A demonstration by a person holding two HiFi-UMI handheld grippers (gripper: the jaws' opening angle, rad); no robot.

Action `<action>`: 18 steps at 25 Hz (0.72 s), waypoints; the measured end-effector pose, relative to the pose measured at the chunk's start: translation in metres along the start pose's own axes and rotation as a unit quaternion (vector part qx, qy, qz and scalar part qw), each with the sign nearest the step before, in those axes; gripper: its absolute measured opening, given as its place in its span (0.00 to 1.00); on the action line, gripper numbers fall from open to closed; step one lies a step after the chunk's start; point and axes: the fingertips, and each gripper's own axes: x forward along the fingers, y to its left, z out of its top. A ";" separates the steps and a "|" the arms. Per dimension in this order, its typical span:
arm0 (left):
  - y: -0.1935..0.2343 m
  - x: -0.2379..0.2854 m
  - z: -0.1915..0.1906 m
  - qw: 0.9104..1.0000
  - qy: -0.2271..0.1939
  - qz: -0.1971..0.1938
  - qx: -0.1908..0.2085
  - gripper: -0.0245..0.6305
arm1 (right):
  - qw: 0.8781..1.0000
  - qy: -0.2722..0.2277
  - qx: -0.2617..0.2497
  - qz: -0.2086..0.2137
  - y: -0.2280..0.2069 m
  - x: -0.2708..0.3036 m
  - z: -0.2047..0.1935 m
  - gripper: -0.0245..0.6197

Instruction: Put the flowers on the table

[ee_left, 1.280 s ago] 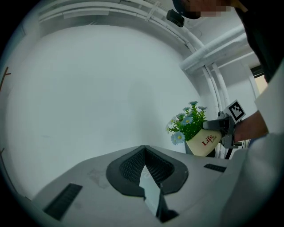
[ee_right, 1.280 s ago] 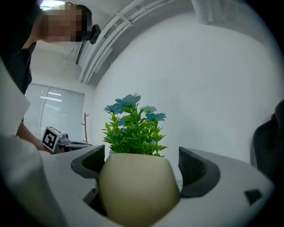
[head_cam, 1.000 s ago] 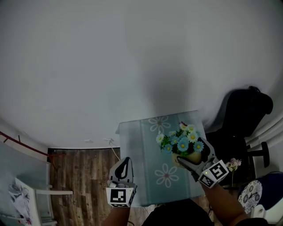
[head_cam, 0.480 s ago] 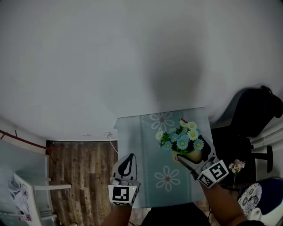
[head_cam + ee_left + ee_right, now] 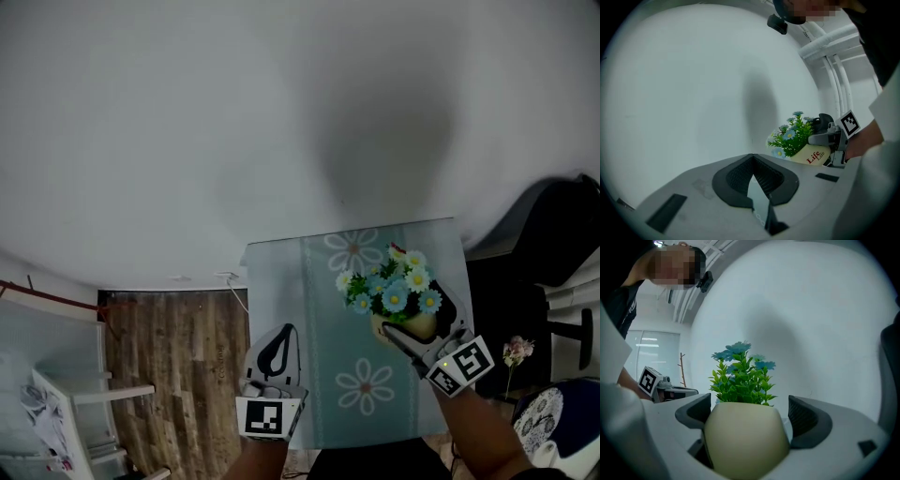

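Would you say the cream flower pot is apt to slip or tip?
The cream flower pot looks smooth and rounded, so it may slip in the right tongs. The tall flowers probably make it tip easily.

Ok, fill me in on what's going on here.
A person holds a gripper in each hand over a small table with a flower-print top. The right gripper is shut on a cream pot of blue flowers, held a bit tilted above the table's right side; it does not look set down yet. The left gripper is shut and empty, by the table's left edge.
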 end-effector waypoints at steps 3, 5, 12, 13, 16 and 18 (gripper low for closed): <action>0.003 0.002 -0.009 1.000 0.008 0.004 -0.005 0.04 | 1.000 0.003 -0.001 -0.001 -0.005 0.010 -0.014 0.87; 0.000 0.001 -0.015 1.000 0.012 0.006 -0.010 0.04 | 1.000 0.004 -0.003 -0.006 -0.008 0.012 -0.023 0.87; 0.004 0.006 -0.039 0.999 0.029 0.018 -0.023 0.04 | 1.000 0.018 -0.015 0.000 -0.009 0.036 -0.049 0.87; 0.004 0.007 -0.042 0.999 0.031 0.019 -0.025 0.04 | 1.000 0.021 -0.020 0.001 -0.010 0.038 -0.052 0.87; 0.001 0.006 -0.051 0.999 0.033 0.016 -0.028 0.04 | 0.999 0.026 -0.030 0.003 -0.010 0.041 -0.062 0.87; 0.001 0.003 -0.059 0.999 0.040 0.020 -0.031 0.04 | 0.999 0.028 -0.035 0.005 -0.010 0.042 -0.067 0.87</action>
